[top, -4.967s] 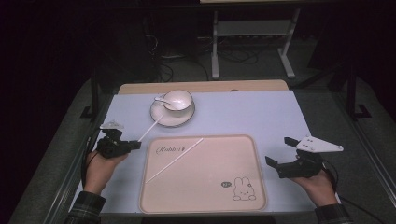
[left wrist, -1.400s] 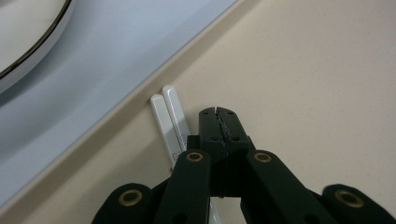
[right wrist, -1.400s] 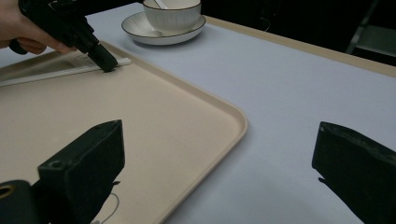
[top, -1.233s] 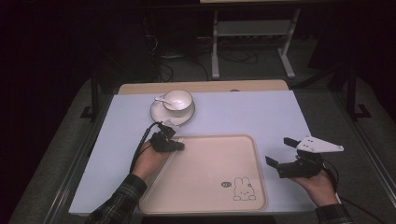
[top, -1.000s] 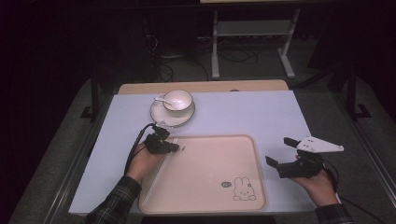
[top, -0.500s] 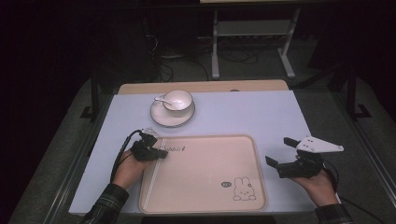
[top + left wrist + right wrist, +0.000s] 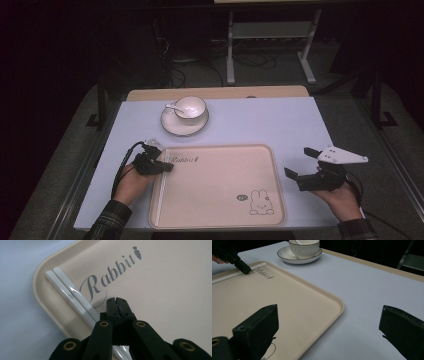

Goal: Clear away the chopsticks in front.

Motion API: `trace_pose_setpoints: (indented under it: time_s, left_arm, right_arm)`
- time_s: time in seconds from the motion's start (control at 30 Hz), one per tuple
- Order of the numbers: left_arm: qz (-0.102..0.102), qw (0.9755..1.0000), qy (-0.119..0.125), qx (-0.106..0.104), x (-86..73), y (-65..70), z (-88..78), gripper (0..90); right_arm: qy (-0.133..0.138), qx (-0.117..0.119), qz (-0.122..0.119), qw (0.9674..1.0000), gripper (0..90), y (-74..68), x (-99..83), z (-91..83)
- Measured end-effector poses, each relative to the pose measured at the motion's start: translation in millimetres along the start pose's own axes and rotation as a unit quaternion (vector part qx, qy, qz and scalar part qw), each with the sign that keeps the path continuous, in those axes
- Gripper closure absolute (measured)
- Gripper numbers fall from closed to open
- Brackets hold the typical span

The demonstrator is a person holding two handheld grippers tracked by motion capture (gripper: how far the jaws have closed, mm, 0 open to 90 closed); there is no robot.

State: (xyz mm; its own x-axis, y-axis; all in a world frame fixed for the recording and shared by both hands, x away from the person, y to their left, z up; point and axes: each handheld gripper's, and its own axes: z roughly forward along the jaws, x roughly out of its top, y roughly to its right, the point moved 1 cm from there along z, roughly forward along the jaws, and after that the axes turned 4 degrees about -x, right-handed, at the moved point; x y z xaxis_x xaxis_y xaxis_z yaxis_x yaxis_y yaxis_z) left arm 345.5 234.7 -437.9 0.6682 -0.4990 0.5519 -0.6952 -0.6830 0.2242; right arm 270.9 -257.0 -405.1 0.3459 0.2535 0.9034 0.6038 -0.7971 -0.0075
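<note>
White chopsticks [image 7: 72,301] lie along tray [image 7: 220,200] left edge, tidy and out of the way. L gripper [image 7: 117,302] jaws closed, empty, just beside them. R gripper [image 7: 305,165] jaws wide apart, idle off-tray.

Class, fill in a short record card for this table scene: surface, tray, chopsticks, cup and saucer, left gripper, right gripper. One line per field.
surface: pale blue table
tray: beige tray with "Rabbit" lettering and a rabbit drawing, near the front edge
chopsticks: white pair lying side by side along the tray's left rim
cup and saucer: white cup holding a spoon, on a saucer behind the tray
left gripper: left gripper jaws shut, empty, beside the chopsticks
right gripper: right gripper open, right of the tray, empty
</note>
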Motion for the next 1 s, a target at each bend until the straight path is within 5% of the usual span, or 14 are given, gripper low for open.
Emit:
trace_pose_setpoints:
  time_s: [0.2, 0.6, 1.0]
  left_arm:
    - [0.013, 0.9993, 0.035, -0.002, 3.9, 3.6, -8.0, 77.0]
    - [0.065, 0.9914, 0.113, 0.003, 6.0, 20.4, -36.5, 36.6]
    - [0.066, 0.9844, 0.162, 0.021, -15.1, 18.4, -59.5, 18.2]
  right_arm:
    - [-0.001, -0.001, 0.001, 1.0000, 1.8, 0.4, -0.4, -0.2]
    - [-0.003, -0.002, 0.000, 1.0000, 1.8, 0.5, -1.0, 0.3]
    - [-0.002, -0.003, 0.001, 1.0000, 1.8, 1.0, -1.4, -1.2]
